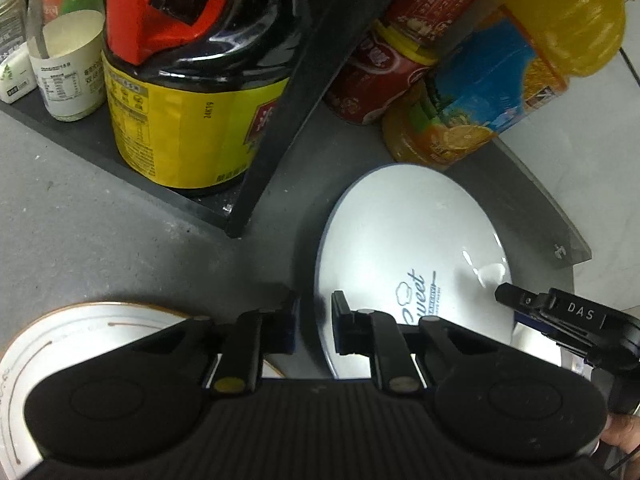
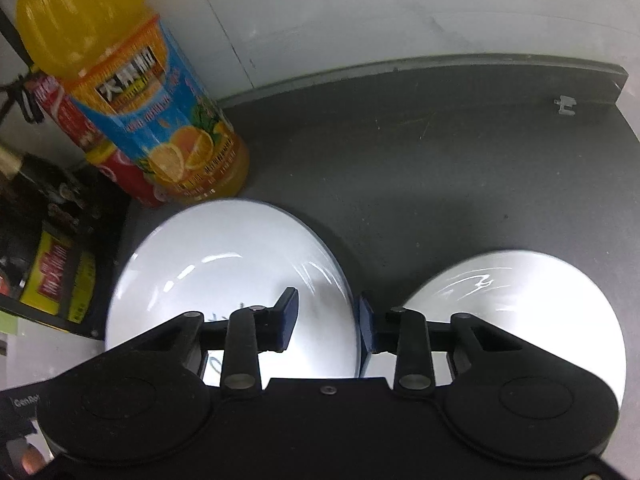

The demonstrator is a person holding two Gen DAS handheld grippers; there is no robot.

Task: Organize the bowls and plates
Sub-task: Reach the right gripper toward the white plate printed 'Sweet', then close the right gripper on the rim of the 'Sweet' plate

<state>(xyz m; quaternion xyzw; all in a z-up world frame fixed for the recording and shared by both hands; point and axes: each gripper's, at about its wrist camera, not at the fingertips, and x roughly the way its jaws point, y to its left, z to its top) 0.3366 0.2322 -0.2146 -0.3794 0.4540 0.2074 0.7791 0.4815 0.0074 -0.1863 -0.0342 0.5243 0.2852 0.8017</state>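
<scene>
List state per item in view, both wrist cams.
left gripper: jaws open, astride the printed plate's left rim
right gripper: jaws open, astride that plate's right rim
printed plate: flat on counter, empty
gold-rimmed plate: flat, empty
plain white dish: on counter, empty
orange juice bottle: upright, full
soy sauce jug: upright

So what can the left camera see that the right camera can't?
Only the left view shows the gold-rimmed plate, the big dark sauce jug and the small white bottle. Only the right view shows the plain white dish on the right. Both show the lettered plate, the orange juice bottle and the red can.
</scene>
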